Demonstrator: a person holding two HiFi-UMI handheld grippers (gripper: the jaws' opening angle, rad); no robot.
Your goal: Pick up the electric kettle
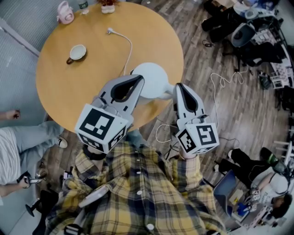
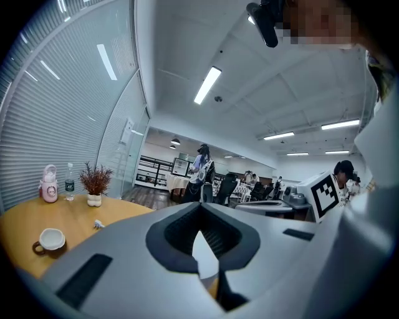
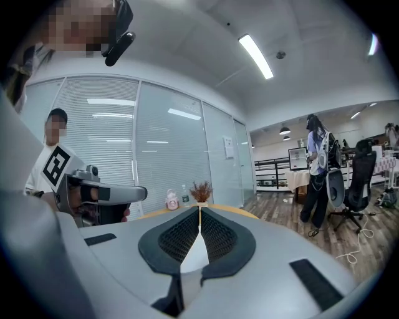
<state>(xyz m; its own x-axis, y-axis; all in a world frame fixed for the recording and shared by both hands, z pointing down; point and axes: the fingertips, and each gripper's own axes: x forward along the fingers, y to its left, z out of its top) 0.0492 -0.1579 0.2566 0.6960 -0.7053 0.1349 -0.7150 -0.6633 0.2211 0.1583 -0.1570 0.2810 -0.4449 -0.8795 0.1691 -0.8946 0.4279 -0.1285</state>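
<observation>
The white electric kettle (image 1: 155, 78) stands near the front edge of the round wooden table (image 1: 82, 87), seen from above. Its white cord (image 1: 128, 50) runs back across the table to a loose plug (image 1: 110, 31). My left gripper (image 1: 139, 79) reaches over the kettle's left side, and its jaws meet at the tips (image 2: 200, 209). My right gripper (image 1: 178, 86) sits just right of the kettle, beyond the table edge, with its jaws closed together (image 3: 199, 209). In both gripper views a white surface shows in the gap below the tips; I cannot tell whether it is the kettle.
A cup (image 1: 77, 53) sits at the table's left. A pink bottle (image 1: 65, 13), a water bottle (image 2: 70, 185) and a small potted plant (image 1: 108, 5) stand at the far edge. Cables (image 1: 216, 92) lie on the wooden floor to the right. Seated people and office chairs surround the table.
</observation>
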